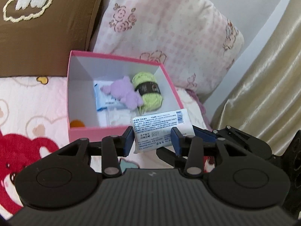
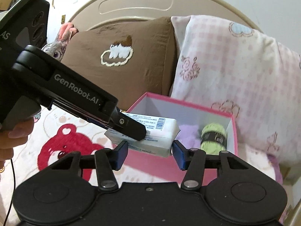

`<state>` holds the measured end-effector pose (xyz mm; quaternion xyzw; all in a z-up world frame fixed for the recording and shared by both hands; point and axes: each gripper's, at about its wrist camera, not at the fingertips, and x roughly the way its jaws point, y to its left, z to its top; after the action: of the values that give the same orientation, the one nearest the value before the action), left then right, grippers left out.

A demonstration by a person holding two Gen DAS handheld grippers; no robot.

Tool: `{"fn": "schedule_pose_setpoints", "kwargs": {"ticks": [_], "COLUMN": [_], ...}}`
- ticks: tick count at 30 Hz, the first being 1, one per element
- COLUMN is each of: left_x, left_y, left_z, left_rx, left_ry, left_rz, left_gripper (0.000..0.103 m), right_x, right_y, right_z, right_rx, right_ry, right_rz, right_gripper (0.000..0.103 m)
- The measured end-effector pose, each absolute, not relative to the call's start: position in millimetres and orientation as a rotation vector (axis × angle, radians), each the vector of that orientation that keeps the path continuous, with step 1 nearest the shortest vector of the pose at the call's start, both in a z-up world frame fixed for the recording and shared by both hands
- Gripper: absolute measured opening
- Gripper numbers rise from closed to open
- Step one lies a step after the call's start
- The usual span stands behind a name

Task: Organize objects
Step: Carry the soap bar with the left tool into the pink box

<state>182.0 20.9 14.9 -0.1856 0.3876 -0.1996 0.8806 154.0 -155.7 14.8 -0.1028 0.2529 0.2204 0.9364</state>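
Packet: a white wet-wipe packet (image 1: 160, 130) with printed text and a barcode, held in the air low in the frame centre, just in front of the pink box's near wall.
Left gripper: the left gripper (image 1: 152, 141) has its blue pads on the packet's two sides, pinching it; in the right wrist view it reaches in from the left and lies over the packet's top.
Right gripper: the right gripper (image 2: 149, 150) has the packet's lower edge between its pads; the right pad touches the packet's end, and whether the left pad presses cannot be told.
Pink box: the pink box (image 1: 120, 131), open, sits on the bed at frame centre.
Box contents: green yarn ball (image 1: 148, 92), purple plush (image 1: 125, 94), blue packet (image 1: 105, 99), an orange thing (image 1: 77, 123) in the near left corner.
Behind: brown cushion (image 1: 47, 32) upper left, pink pillow (image 1: 169, 28) upper right.
Underneath: bear-print blanket (image 1: 33, 113).
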Motion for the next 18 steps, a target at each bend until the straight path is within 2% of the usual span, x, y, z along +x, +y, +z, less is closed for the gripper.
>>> {"fn": "schedule_pose_setpoints", "kwargs": {"ticks": [9,18], "left_x": [260,348], "left_y": [12,-6], "left_z": [25,-23], "left_rx": [-0.429,-0.521], "left_ry": [0.854,0.916], "left_rz": [-0.388,-0.309], "left_gripper": [0.040,0.043], "right_x": [228,329], "right_y": [-176,-201], "right_z": [34,2], "right_rx": [-0.191,-0.063], "right_ry": [0.581,0.751], "right_rz": [0.483,0.464], "right_gripper": [0.054,0.054]}}
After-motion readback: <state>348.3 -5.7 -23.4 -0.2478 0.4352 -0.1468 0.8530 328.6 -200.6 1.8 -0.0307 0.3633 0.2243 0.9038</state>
